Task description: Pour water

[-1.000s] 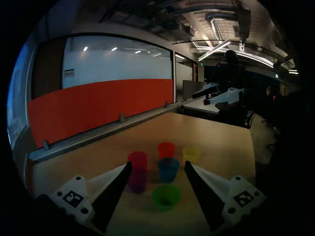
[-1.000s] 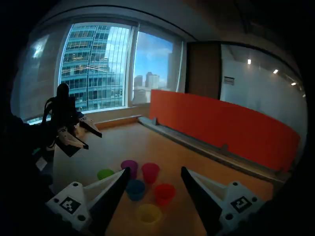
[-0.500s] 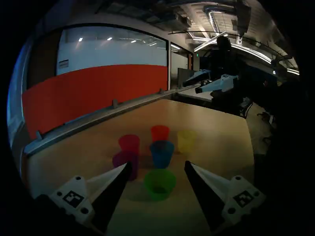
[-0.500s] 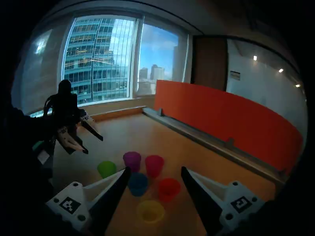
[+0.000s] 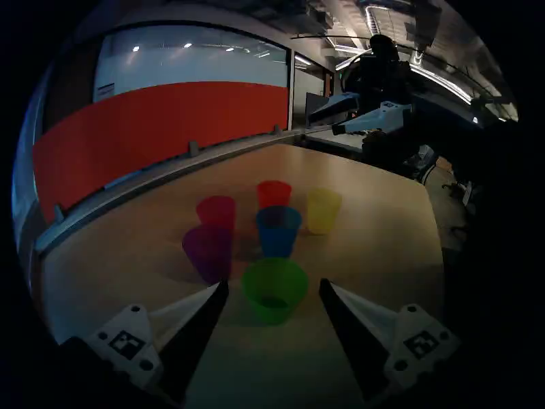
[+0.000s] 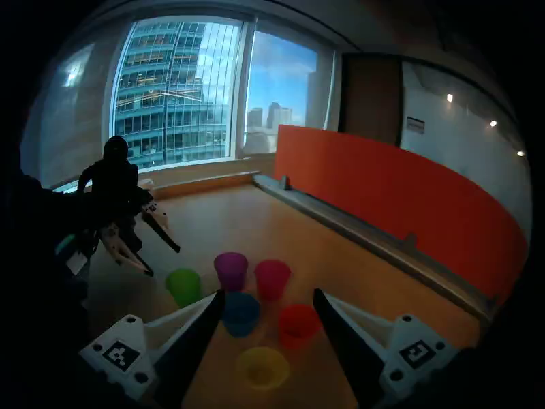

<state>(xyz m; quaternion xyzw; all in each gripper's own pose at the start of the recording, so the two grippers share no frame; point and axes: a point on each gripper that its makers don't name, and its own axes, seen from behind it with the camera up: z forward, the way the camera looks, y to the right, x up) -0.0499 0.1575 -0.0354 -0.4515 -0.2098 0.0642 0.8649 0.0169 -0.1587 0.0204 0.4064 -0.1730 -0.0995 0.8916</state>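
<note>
Six small plastic cups stand upright, close together on the wooden table (image 5: 385,235): green cup (image 5: 274,290), purple cup (image 5: 208,252), pink cup (image 5: 216,213), red cup (image 5: 274,193) and yellow cup (image 5: 322,209) around the blue cup (image 5: 278,232).

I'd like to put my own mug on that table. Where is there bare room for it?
Bare wood lies between the purple cup and the orange partition, beyond the red cup toward the far end of the table, and from the yellow cup to its side edge. The middle is crowded: the cups stand close around the blue cup.
</note>
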